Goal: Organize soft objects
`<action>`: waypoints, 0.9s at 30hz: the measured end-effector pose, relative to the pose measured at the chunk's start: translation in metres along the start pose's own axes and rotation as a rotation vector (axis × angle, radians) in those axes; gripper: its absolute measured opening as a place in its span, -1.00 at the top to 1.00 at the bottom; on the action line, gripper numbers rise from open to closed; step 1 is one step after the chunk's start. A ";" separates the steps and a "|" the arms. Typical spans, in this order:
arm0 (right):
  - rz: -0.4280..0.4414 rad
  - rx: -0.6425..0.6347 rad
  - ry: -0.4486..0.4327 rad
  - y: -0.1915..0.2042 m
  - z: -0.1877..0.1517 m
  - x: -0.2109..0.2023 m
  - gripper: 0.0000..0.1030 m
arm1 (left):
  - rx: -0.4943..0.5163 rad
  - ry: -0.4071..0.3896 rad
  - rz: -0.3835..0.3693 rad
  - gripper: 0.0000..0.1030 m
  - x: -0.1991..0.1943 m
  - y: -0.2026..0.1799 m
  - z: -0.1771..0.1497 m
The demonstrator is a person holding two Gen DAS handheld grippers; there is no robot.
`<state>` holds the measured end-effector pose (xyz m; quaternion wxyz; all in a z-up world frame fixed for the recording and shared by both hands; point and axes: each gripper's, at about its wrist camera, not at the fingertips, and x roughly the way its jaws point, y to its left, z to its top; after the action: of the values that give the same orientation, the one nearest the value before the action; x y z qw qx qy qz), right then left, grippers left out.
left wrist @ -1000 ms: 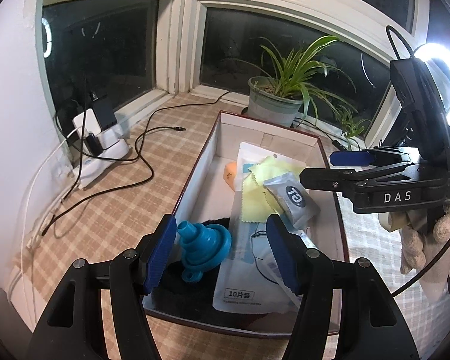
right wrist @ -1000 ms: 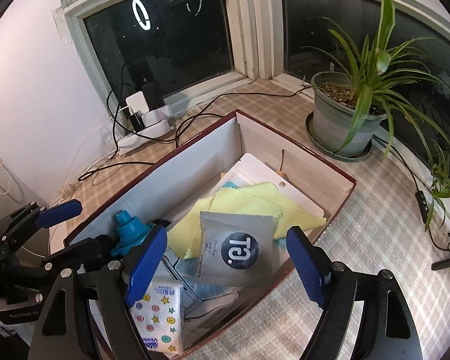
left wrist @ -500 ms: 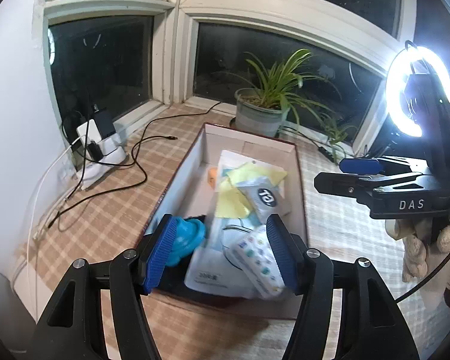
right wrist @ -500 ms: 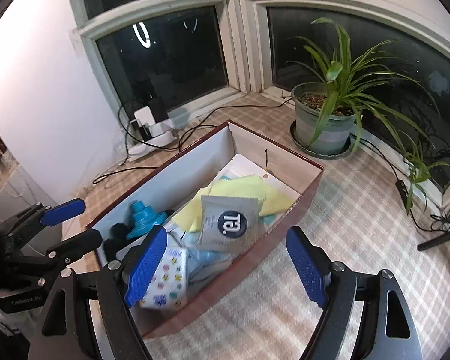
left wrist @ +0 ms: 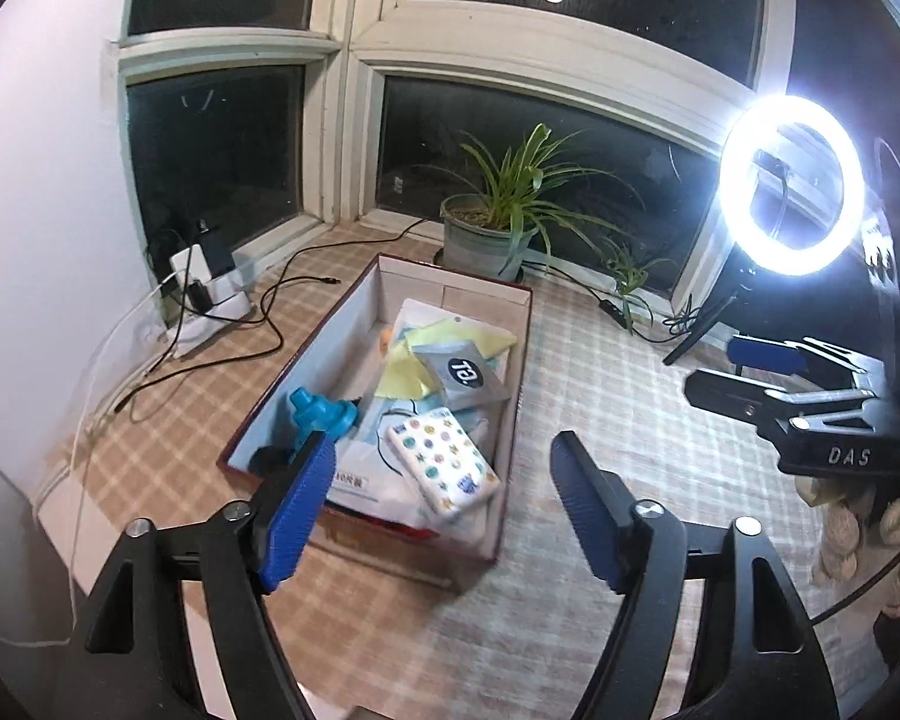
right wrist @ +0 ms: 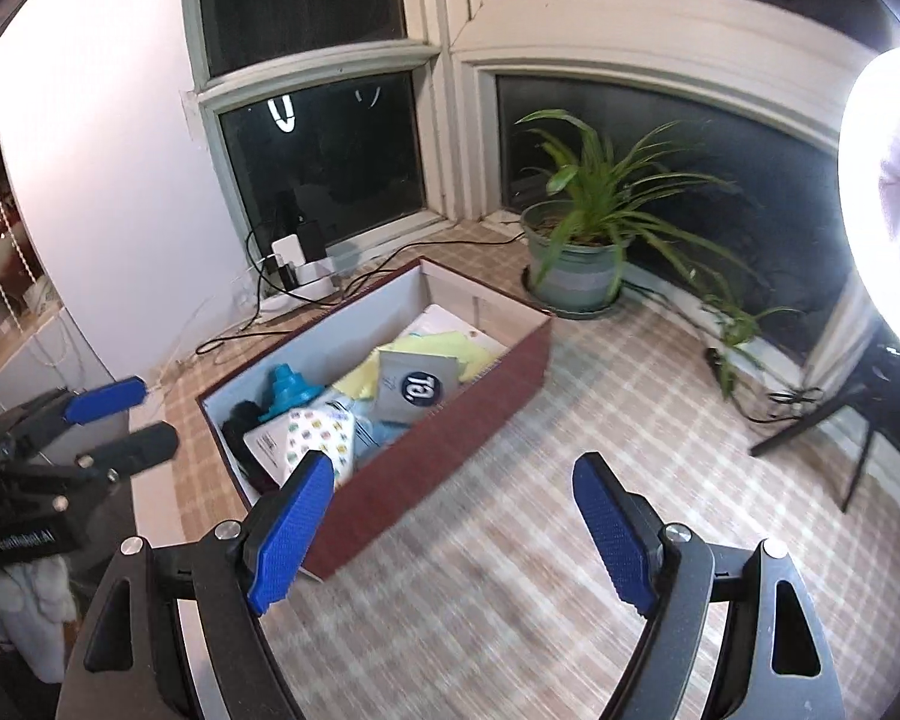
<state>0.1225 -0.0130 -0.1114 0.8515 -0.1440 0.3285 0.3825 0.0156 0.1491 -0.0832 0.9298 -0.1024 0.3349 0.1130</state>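
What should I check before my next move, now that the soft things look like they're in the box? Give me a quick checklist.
1. Left gripper empty: ok, jaws opening, nothing between them.
2. Right gripper empty: ok, open, nothing held.
3. Both grippers outside the box: ok, they hang over the checked tablecloth.
4. Items inside the box: ok for the tissue pack, grey pouch, yellow cloth and blue funnel.
5. Tissue pack lying flat: not ok, it rests tilted on the pile.
6. Soft things left outside the box: cannot tell, only part of the table shows.
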 end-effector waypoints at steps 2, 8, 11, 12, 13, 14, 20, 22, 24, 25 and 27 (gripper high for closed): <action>-0.016 -0.003 -0.011 -0.003 -0.008 -0.011 -0.60 | -0.013 -0.014 0.016 -0.51 -0.011 -0.005 -0.005; -0.048 -0.005 -0.037 -0.013 -0.036 -0.046 -0.71 | -0.017 -0.028 0.049 -0.51 -0.033 -0.022 -0.014; -0.050 0.003 -0.040 -0.019 -0.047 -0.059 -0.71 | -0.016 -0.039 0.057 -0.51 -0.042 -0.031 -0.016; -0.047 0.010 -0.042 -0.021 -0.051 -0.063 -0.71 | -0.018 -0.040 0.058 -0.51 -0.044 -0.034 -0.018; -0.046 0.019 -0.044 -0.023 -0.054 -0.067 -0.71 | -0.022 -0.042 0.060 -0.51 -0.047 -0.037 -0.019; -0.046 0.026 -0.045 -0.025 -0.057 -0.070 -0.71 | -0.025 -0.043 0.062 -0.51 -0.048 -0.038 -0.020; -0.046 0.052 -0.051 -0.035 -0.072 -0.085 -0.72 | -0.050 -0.044 0.068 -0.51 -0.058 -0.046 -0.027; -0.042 0.058 -0.052 -0.038 -0.075 -0.089 -0.72 | -0.056 -0.046 0.074 -0.51 -0.061 -0.048 -0.028; -0.038 0.060 -0.052 -0.039 -0.077 -0.090 -0.72 | -0.057 -0.048 0.077 -0.51 -0.063 -0.050 -0.030; -0.037 0.060 -0.052 -0.039 -0.078 -0.090 -0.72 | -0.056 -0.048 0.080 -0.52 -0.064 -0.051 -0.030; -0.037 0.055 -0.052 -0.039 -0.079 -0.091 -0.72 | -0.059 -0.048 0.082 -0.52 -0.065 -0.052 -0.031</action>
<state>0.0712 -0.1293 -0.1096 0.8703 -0.1164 0.3140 0.3611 -0.0370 0.0822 -0.0589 0.9288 -0.1133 0.3129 0.1631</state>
